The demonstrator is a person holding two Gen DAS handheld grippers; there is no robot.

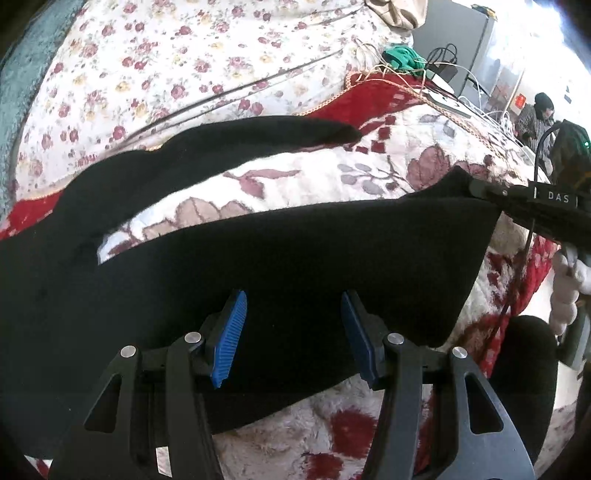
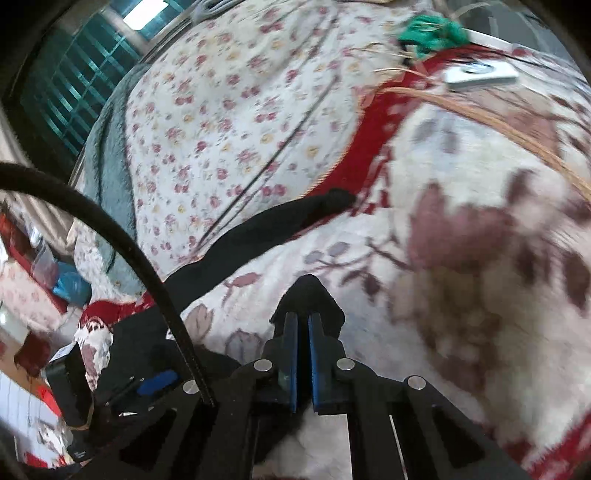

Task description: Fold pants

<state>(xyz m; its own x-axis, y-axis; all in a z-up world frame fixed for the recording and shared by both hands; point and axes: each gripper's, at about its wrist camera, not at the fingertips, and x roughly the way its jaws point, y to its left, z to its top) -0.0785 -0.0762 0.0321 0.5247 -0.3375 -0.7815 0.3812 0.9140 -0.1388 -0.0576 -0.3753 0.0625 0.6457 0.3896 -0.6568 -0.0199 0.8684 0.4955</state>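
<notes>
pants (image 1: 280,254): black, spread on the bed's fluffy floral blanket (image 1: 332,173); your left gripper (image 1: 293,334) hovers over the near leg.
left fingers (image 1: 229,339): wide apart, holding nothing.
right gripper (image 2: 303,354): your fingers are pinched tight on a pants corner, cloth poking out past the tips.
look: plain black, legs splayed in a V, far leg reaching the flowered sheet (image 1: 147,66).
writing: "DAS" on right gripper's body.

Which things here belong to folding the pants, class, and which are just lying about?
Job:
black pants
left gripper, open above them
right gripper, shut on a pants corner

Lying about:
green cloth
white device
blanket
</notes>
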